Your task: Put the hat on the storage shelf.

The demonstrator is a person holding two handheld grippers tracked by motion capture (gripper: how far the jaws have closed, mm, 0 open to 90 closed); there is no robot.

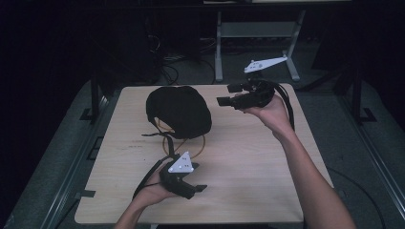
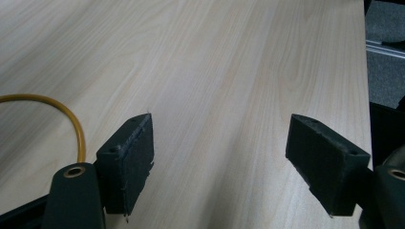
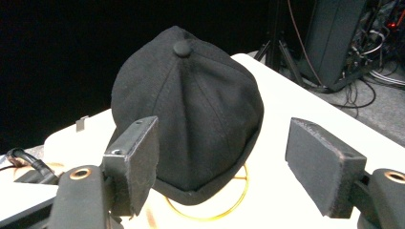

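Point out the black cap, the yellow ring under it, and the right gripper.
black cap [image 3: 184, 47], right gripper view, its top button.
yellow ring [image 3: 236, 195], right gripper view, arc beside the cap's rim.
right gripper [image 1: 229, 94], high view, between its fingers.

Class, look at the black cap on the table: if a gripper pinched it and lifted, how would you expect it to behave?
The black cap looks like soft stitched cloth, so it would probably sag and fold where pinched. It seems light for its bulk. Its matte fabric is unlikely to slip, and sitting domed over a yellow ring, it may drag that along.
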